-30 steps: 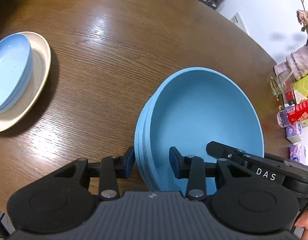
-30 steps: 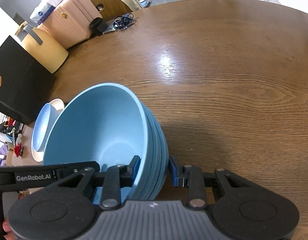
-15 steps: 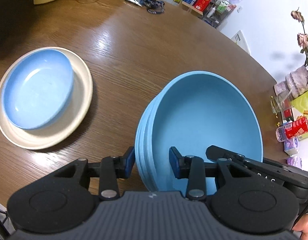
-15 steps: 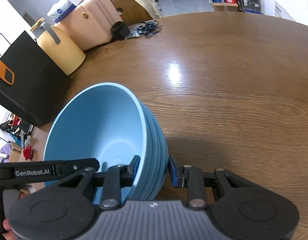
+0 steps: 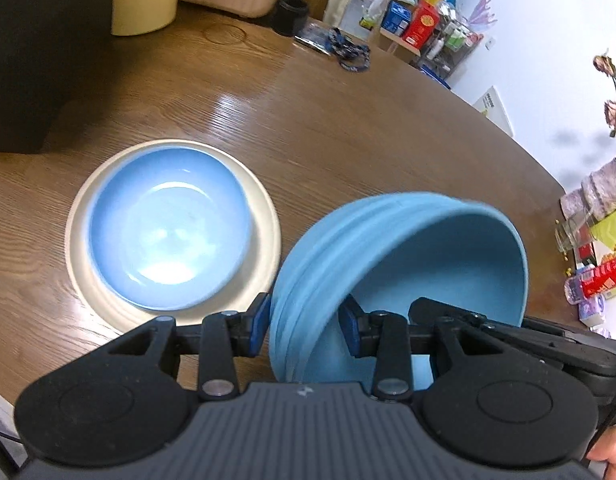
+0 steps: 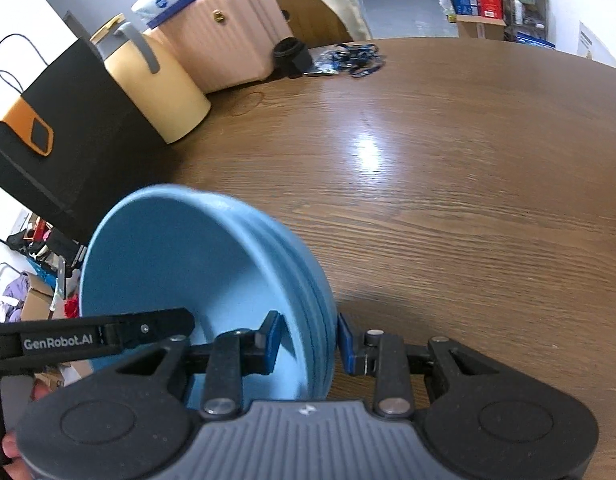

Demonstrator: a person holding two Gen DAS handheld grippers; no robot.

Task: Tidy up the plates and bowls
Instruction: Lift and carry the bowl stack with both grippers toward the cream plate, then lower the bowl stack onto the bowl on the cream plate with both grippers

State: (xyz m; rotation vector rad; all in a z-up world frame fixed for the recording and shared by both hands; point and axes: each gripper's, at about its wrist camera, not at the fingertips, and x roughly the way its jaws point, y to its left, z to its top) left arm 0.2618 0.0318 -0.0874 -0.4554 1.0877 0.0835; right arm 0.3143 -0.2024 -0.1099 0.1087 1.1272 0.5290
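Observation:
A stack of nested blue bowls (image 5: 408, 256) hangs tilted above the round wooden table, held from both sides. My left gripper (image 5: 303, 330) is shut on its near left rim. On the opposite rim my right gripper (image 6: 308, 344) is shut, one pad inside the stack of blue bowls (image 6: 179, 264) and one outside. To the left, in the left wrist view, a light blue shallow bowl (image 5: 167, 228) sits on a cream plate (image 5: 263, 216) on the table. The stack's outer wall sits close beside that plate's right edge.
A black paper bag (image 6: 63, 128), a cream yellow container (image 6: 159, 92) and a pink suitcase (image 6: 223, 28) stand at the table's far left. Blue lanyards (image 6: 352, 60) lie at the far edge. A glass, cans and dried flowers (image 5: 612, 92) crowd the right side.
Both grippers carried the bowl stack leftward and upward; the stack tilted. The cream plate with its light blue bowl came from the left edge to the middle of the left wrist view.

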